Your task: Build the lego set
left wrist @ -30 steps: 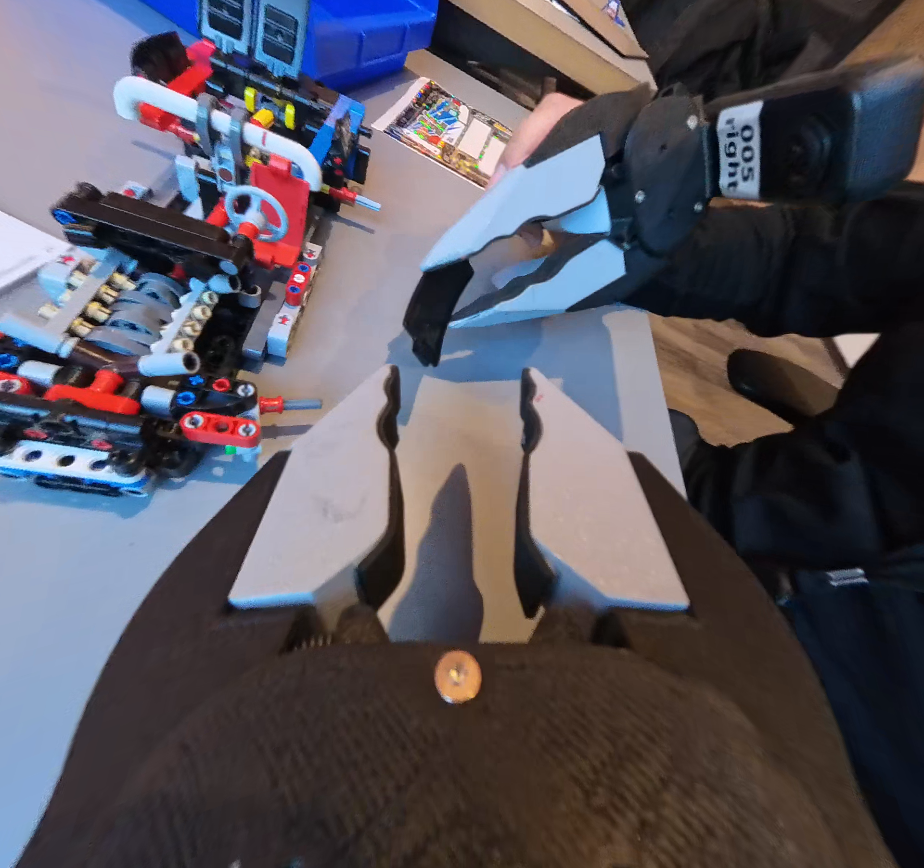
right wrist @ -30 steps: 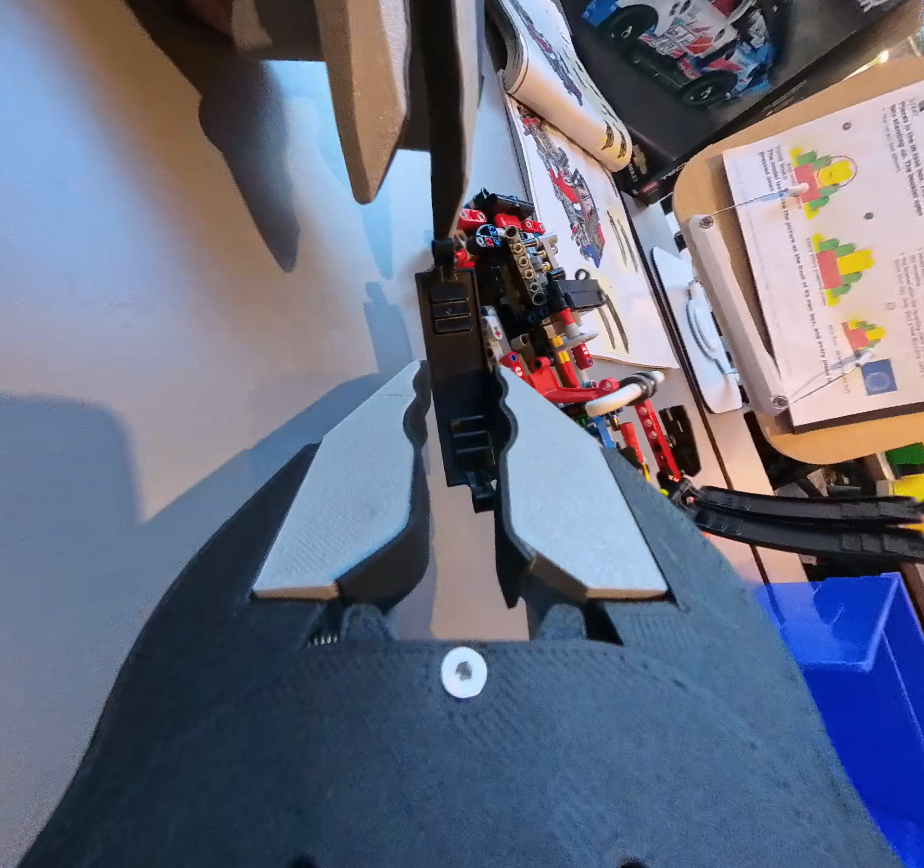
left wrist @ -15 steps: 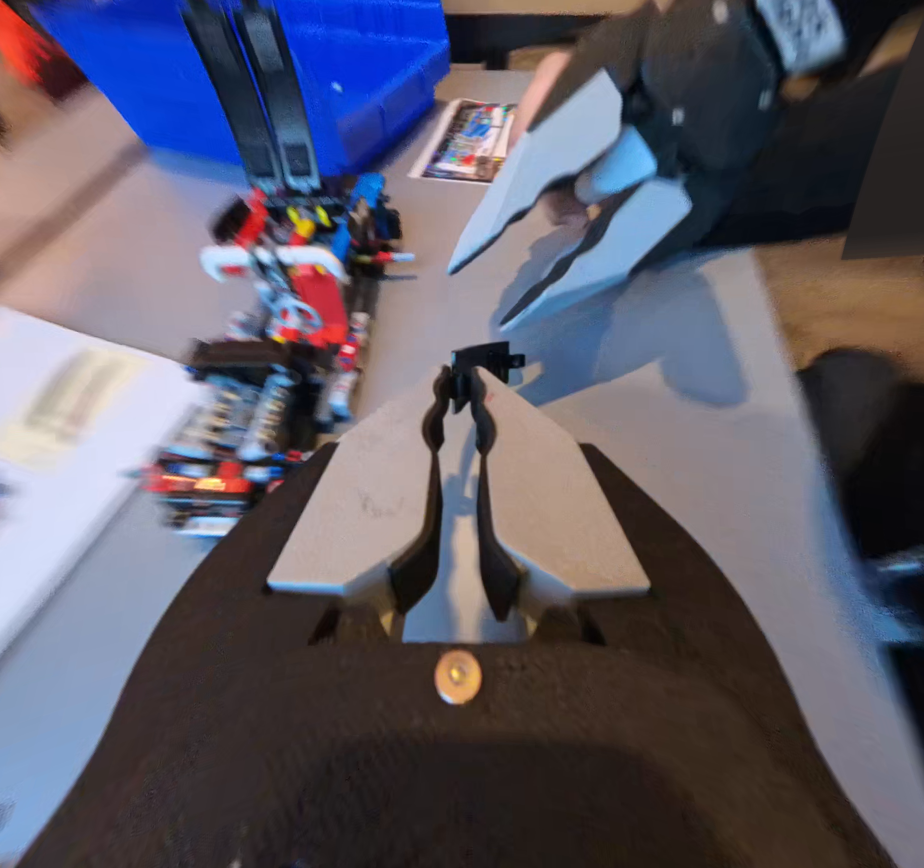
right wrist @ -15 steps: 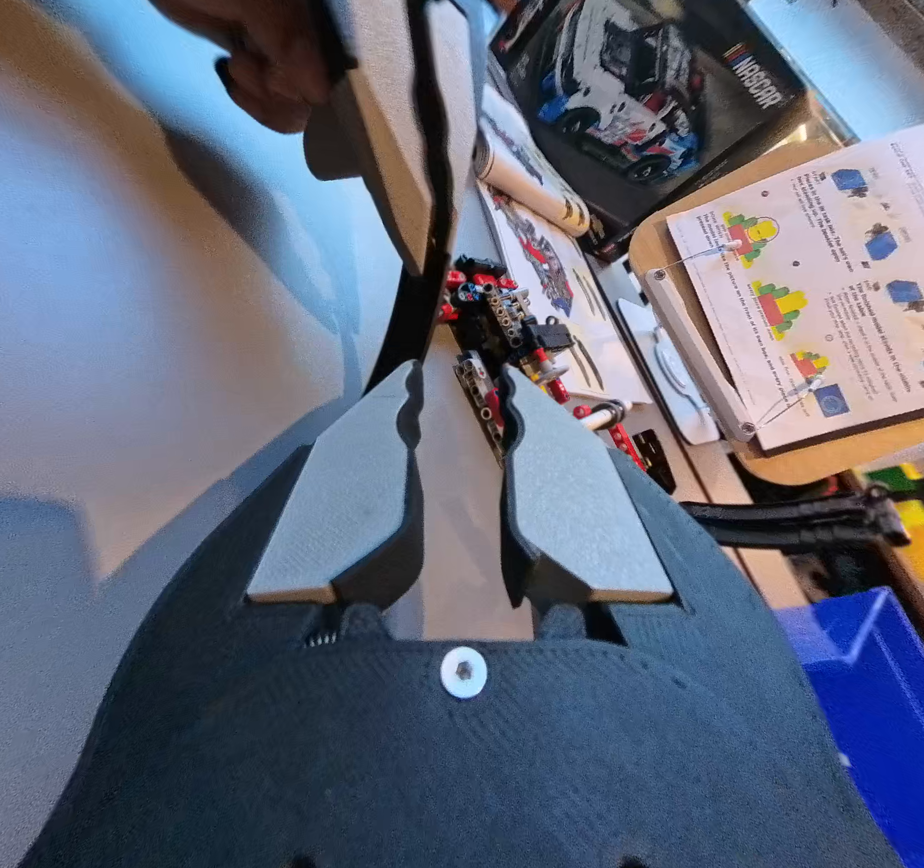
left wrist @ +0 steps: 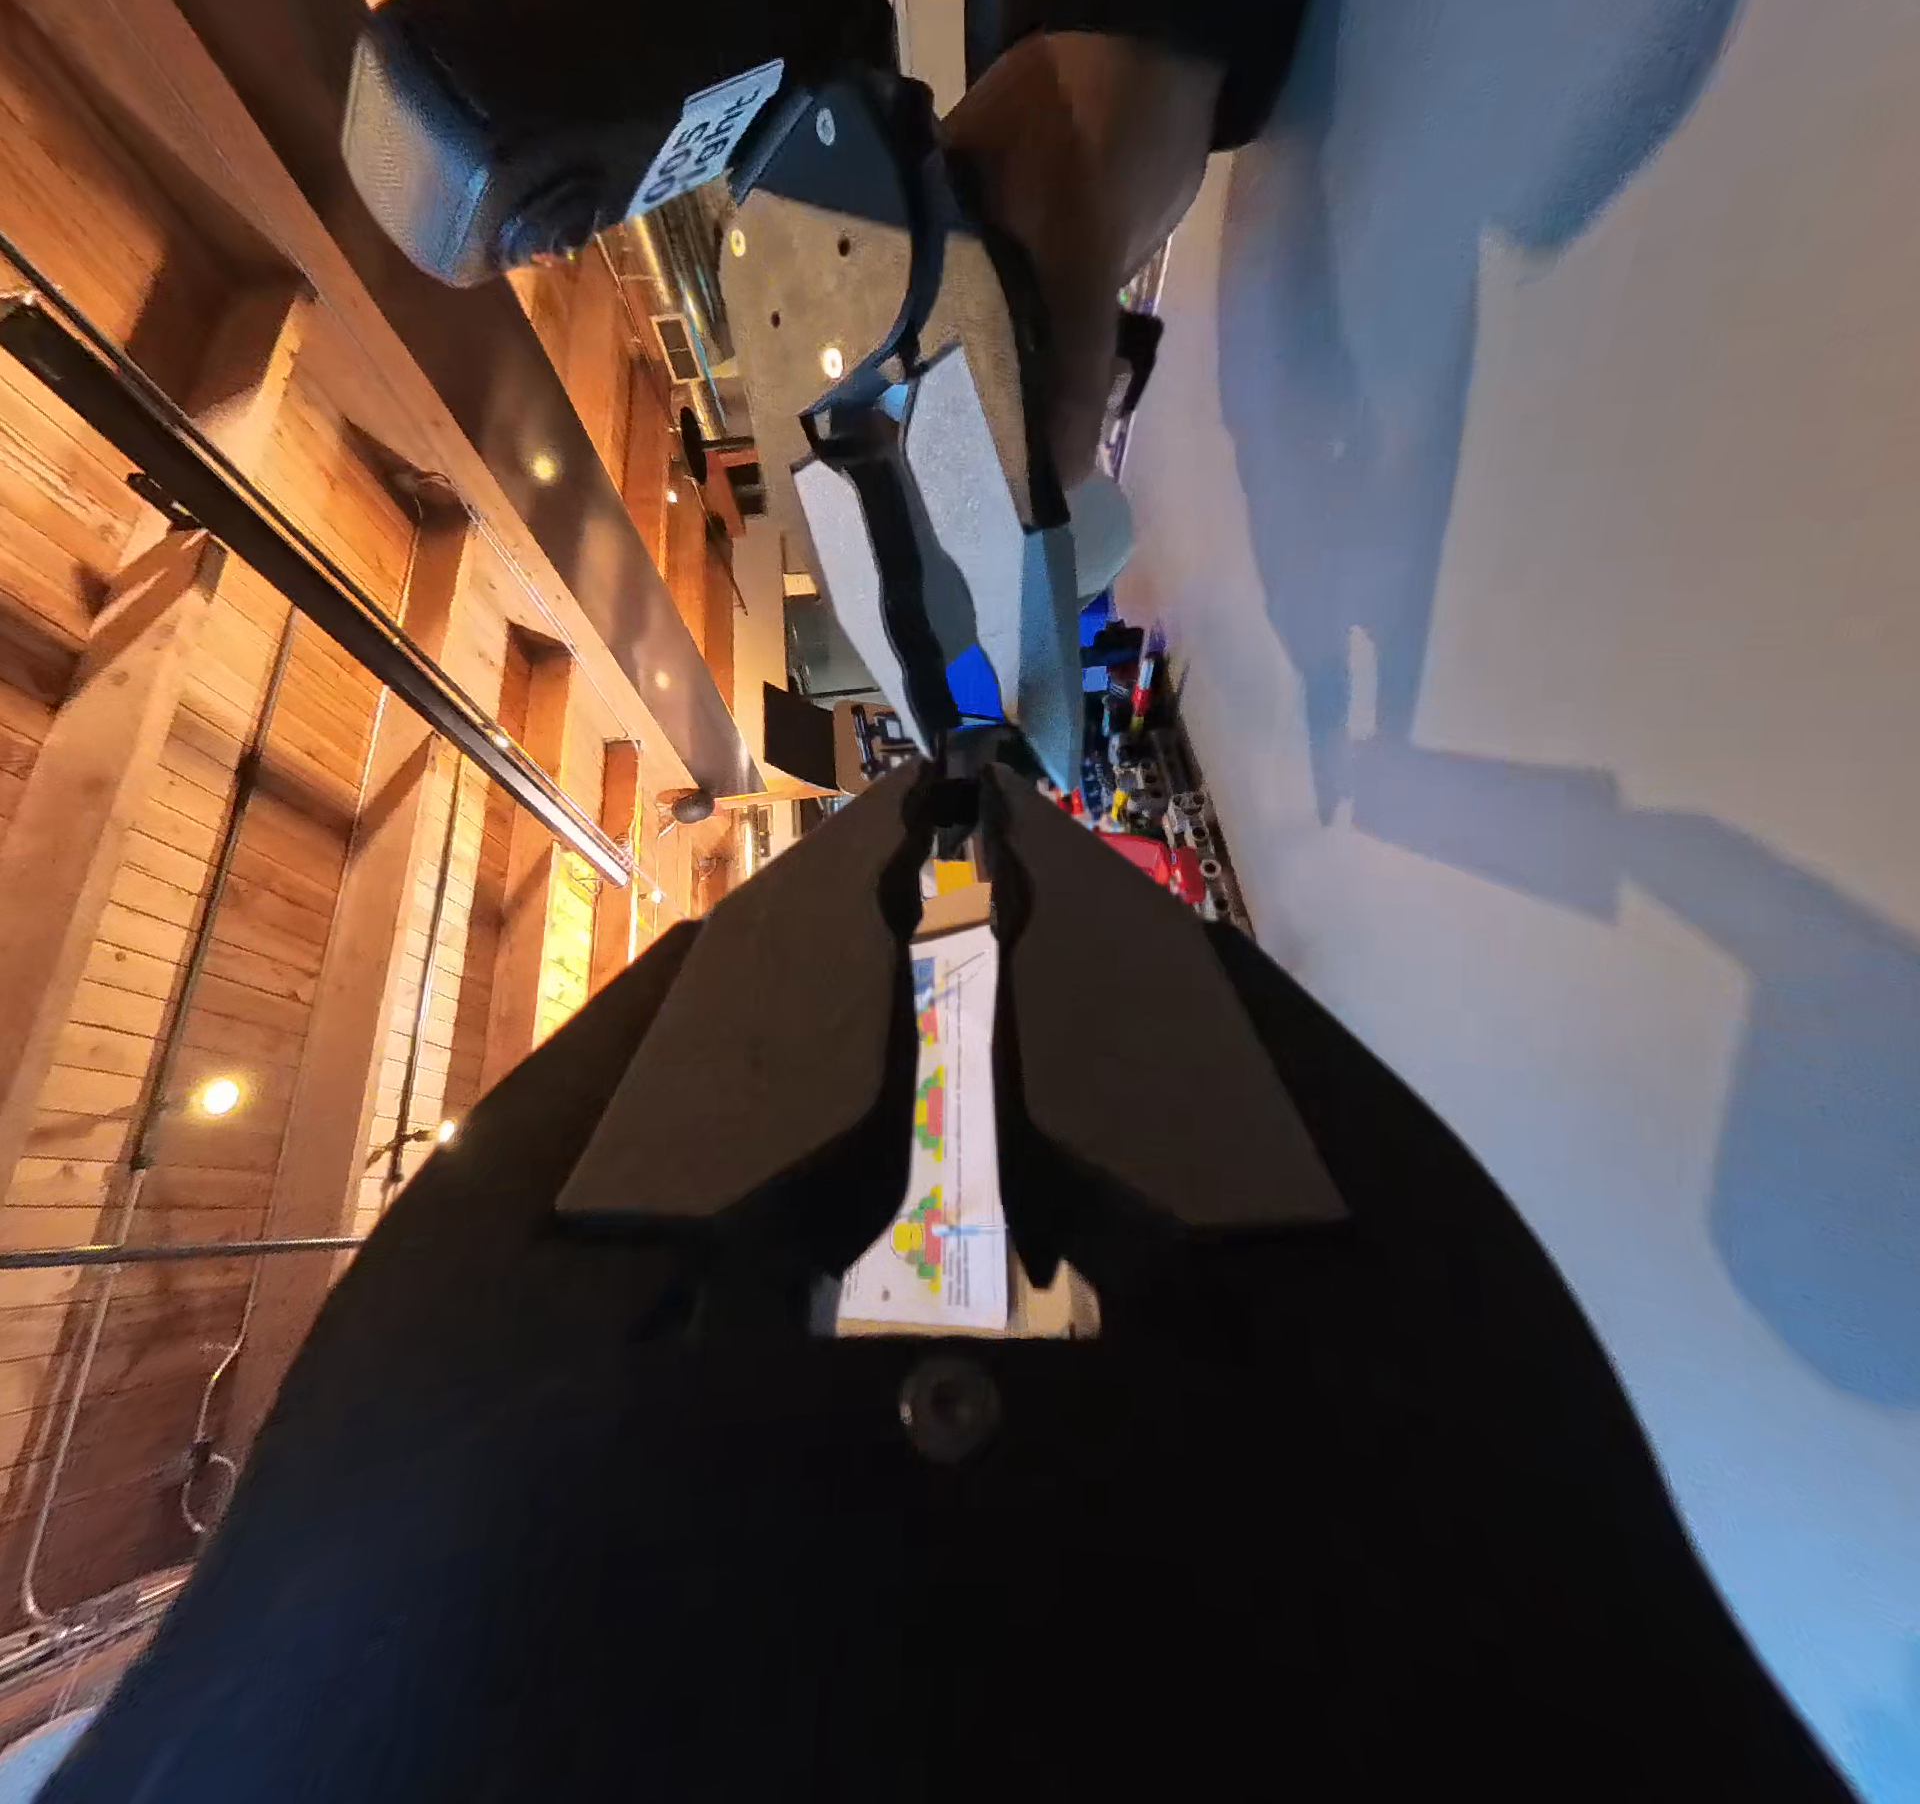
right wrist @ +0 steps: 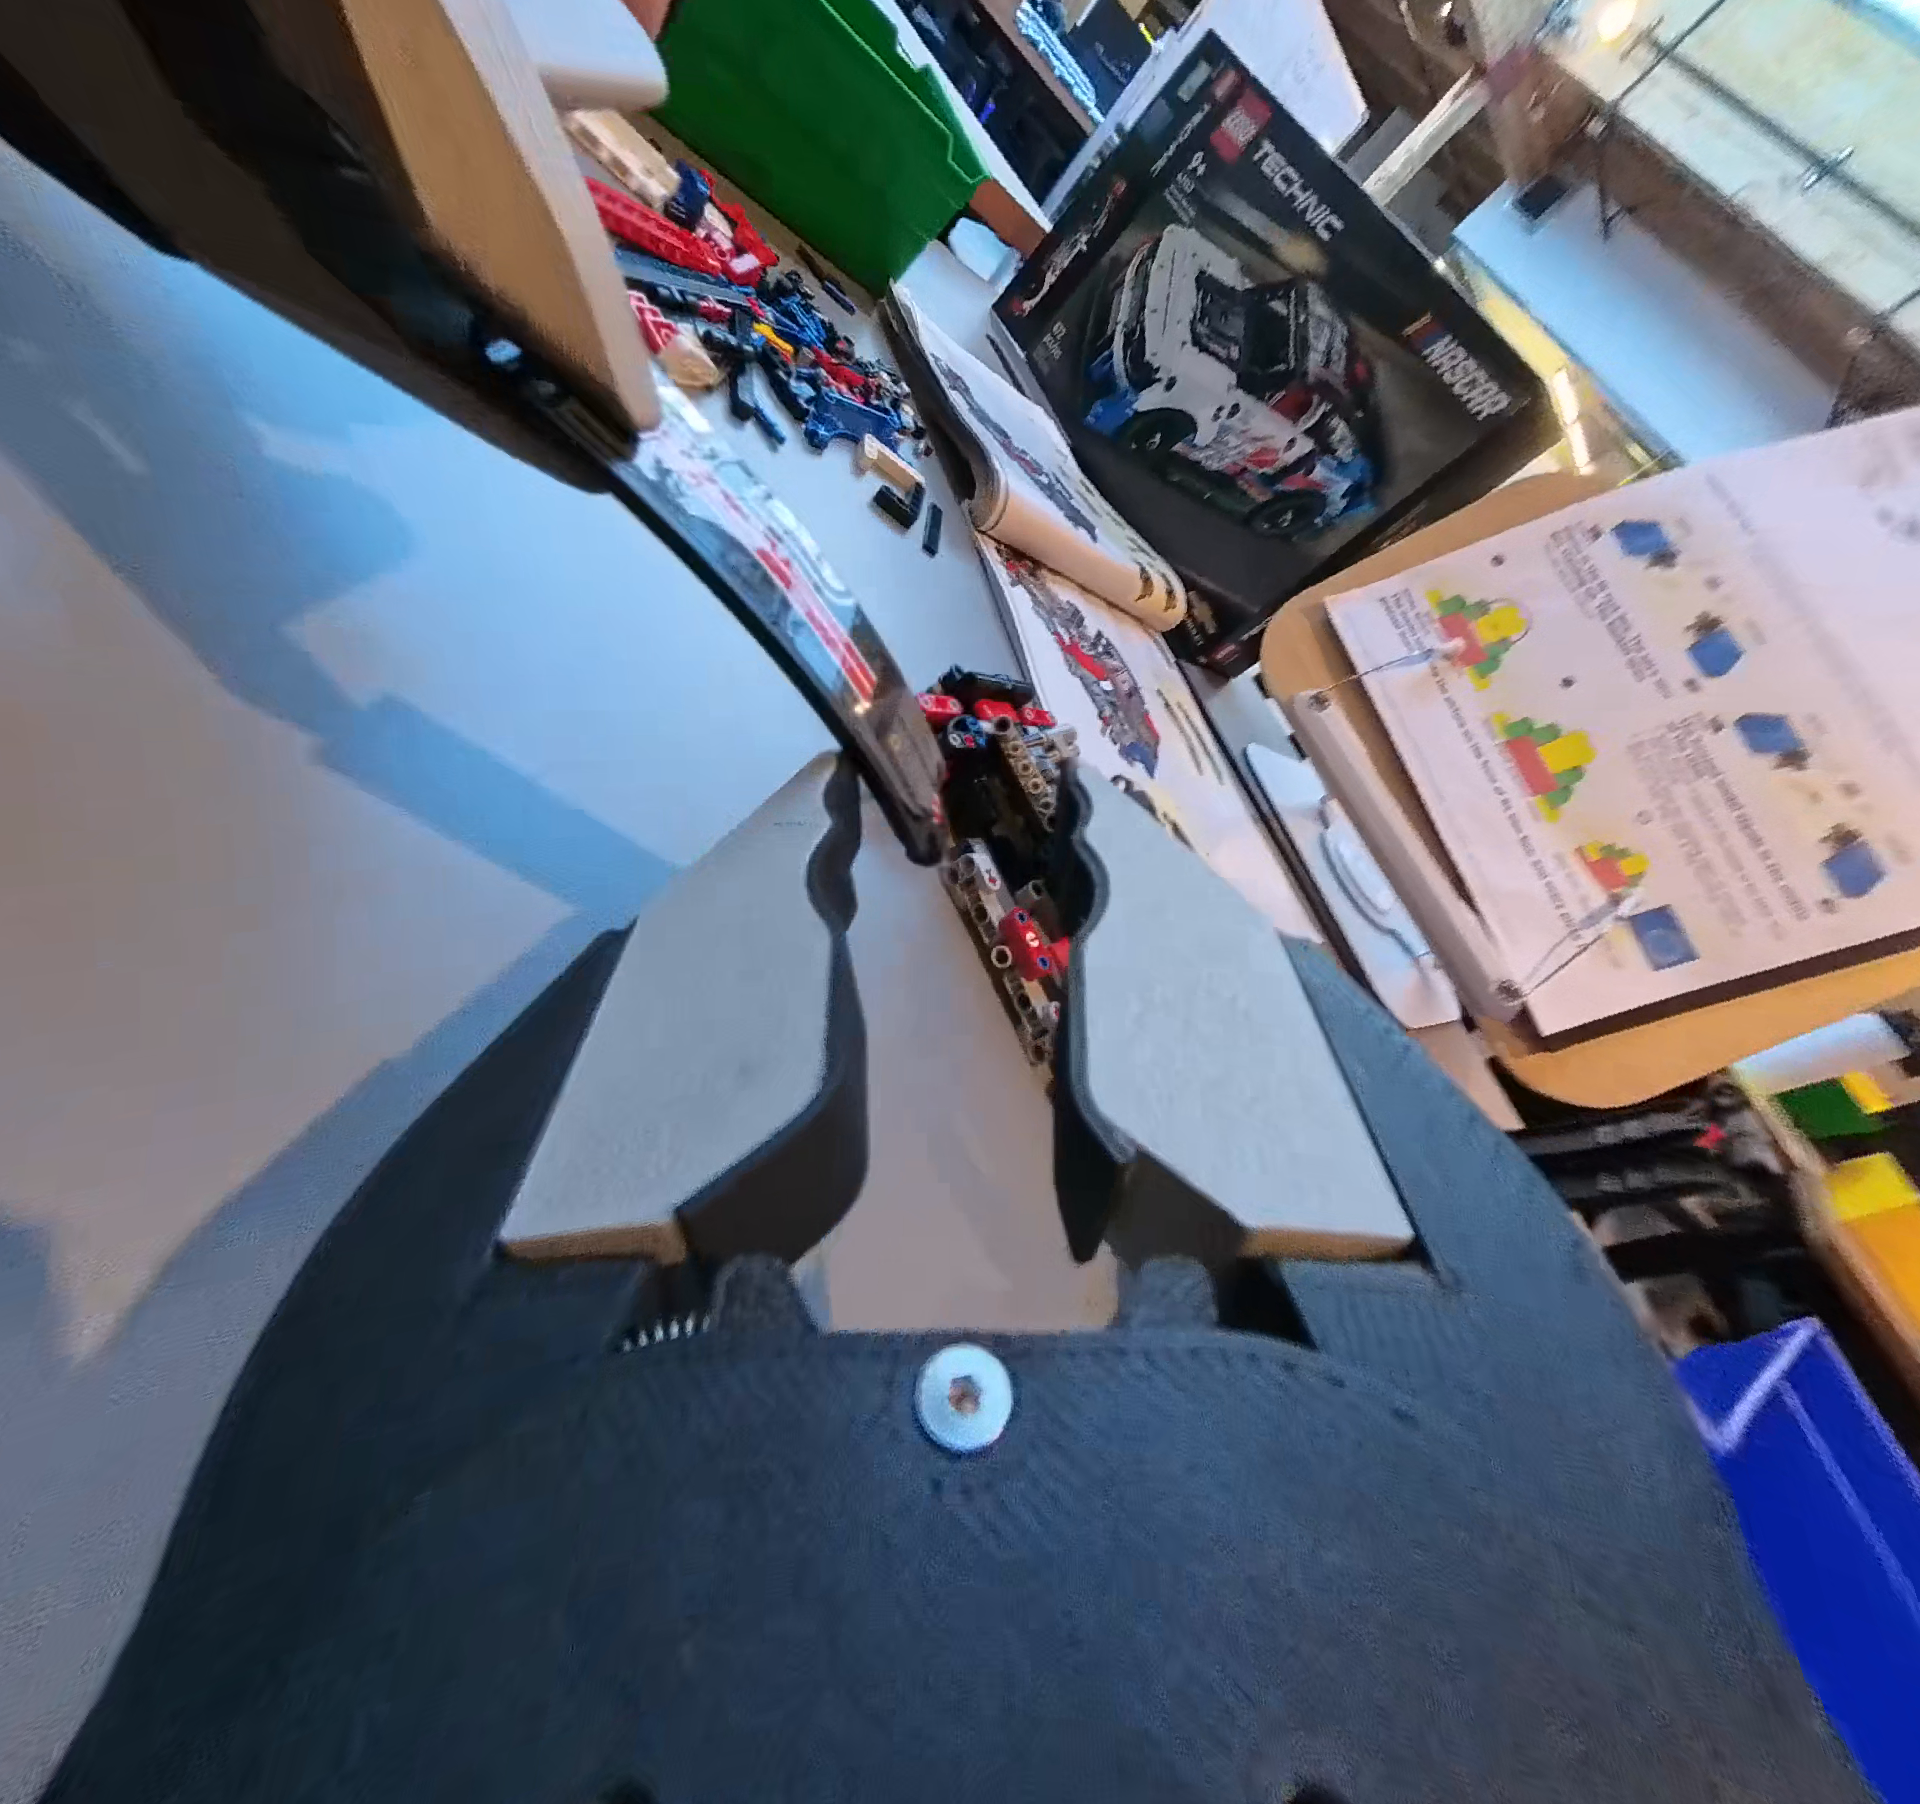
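My left gripper (left wrist: 951, 804) is shut on one end of a long, curved black panel (right wrist: 769, 591); end-on, only its black tip (left wrist: 948, 809) shows between my pads. In the right wrist view the left gripper (right wrist: 540, 383) holds the panel at upper left. The panel arcs down to my right gripper (right wrist: 956, 809), which is open, and its free end lies against the left fingertip (right wrist: 821, 819). The right gripper also shows in the left wrist view (left wrist: 992, 757), tip to tip with mine. The partly built car (right wrist: 997, 798) sits on the grey table (right wrist: 312, 819) behind the fingers.
Loose red, blue and black pieces (right wrist: 790, 341) lie farther off by a green bin (right wrist: 810, 92). An open instruction booklet (right wrist: 1039, 497), the set's box (right wrist: 1278, 320) and a board with a printed sheet (right wrist: 1662, 715) stand to the right. A blue bin (right wrist: 1818, 1505) is at lower right. My right fingertips sit around 7 centimetres from my left ones.
The right gripper held the panel and has opened. The left gripper has shut on the panel's other end and rolled onto its side, so its view now looks along the table.
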{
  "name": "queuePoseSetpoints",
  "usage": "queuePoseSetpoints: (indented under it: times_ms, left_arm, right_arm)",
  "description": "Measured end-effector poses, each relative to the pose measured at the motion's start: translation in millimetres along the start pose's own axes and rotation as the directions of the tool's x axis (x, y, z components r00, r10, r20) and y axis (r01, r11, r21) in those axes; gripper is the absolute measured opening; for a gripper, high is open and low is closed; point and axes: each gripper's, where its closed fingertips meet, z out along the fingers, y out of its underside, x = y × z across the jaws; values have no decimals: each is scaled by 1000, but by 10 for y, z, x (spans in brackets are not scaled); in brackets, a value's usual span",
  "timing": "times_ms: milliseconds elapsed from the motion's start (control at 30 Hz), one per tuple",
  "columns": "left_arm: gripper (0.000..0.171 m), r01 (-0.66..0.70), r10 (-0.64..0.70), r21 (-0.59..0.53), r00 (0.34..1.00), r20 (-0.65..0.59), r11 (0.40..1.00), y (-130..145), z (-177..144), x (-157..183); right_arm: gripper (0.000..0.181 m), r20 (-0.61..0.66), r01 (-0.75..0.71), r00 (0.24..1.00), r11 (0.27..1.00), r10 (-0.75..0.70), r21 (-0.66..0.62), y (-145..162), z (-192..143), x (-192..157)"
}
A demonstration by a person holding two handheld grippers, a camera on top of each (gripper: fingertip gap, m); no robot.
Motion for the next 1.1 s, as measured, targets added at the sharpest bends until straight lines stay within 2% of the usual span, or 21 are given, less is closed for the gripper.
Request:
queuePoseSetpoints:
  times_ms: [100,200,267,333,367,433,467,500,533,600,633,700,733,800,867,967,1033,1100]
  left_arm:
    - [3,18,-17,-8,999,29,1000,55,35,-66]
    - [4,147,-148,17,989,32,989,71,60,-155]
    - [4,255,-256,21,967,16,967,136,101,-206]
    - [18,417,-417,19,908,-32,909,208,141,-258]
    - [16,536,-532,33,843,-80,844,221,147,-310]
    - [22,778,-756,71,624,-195,624,269,144,-500]
    - [23,855,-822,68,514,-247,514,345,165,-579]
    - [23,908,-875,9,406,-262,419,513,244,-601]
    - [30,937,-920,-97,305,-245,337,743,362,-548]
    - [63,925,-959,-310,148,-241,220,1110,611,-305]
    - [65,910,-964,-379,75,-255,171,1214,736,-203]
    - [60,887,-926,-452,-84,-369,100,1200,964,-69]
    - [50,871,-898,-484,-145,-415,83,1184,1075,-25]
    - [47,848,-867,-524,-203,-455,76,1189,1291,40]
    - [52,836,-868,-538,-188,-459,104,1229,1482,67]
    - [73,778,-888,-596,-112,-445,201,1342,1658,176]
    - [75,737,-898,-629,-69,-435,249,1413,1747,258]
    - [77,703,-893,-664,-92,-440,254,1397,1803,340]
  right_arm:
    - [6,-22,73,997,997,-73,-8,-21,-12,-22]
    - [0,-65,126,990,992,-127,-19,-43,-23,4]
    - [0,-68,110,991,993,-113,-41,-4,-13,25]
    - [0,-79,50,995,996,-56,-77,96,-1,106]
    - [0,-107,11,994,996,-21,-90,150,-12,197]
    - [0,-183,-102,979,991,85,-86,241,-77,427]
    - [0,-223,-171,963,983,152,-69,289,-126,554]
    - [0,-263,-239,939,970,220,-44,337,-186,685]
    - [0,-298,-304,910,953,287,-10,383,-252,812]
    - [0,-355,-413,841,908,409,67,475,-392,1042]
    - [0,-378,-456,805,884,458,99,525,-457,1138]
    - [0,-399,-522,746,840,533,145,620,-545,1256]
    - [0,-394,-549,728,821,562,157,658,-564,1275]
    - [0,-365,-593,703,786,610,174,700,-572,1278]
    - [0,-343,-628,681,757,647,179,745,-569,1280]
    - [0,-320,-666,655,723,685,184,796,-564,1294]
    - [0,-296,-692,633,695,715,198,808,-556,1304]
    - [0,-286,-704,620,679,731,208,829,-543,1328]
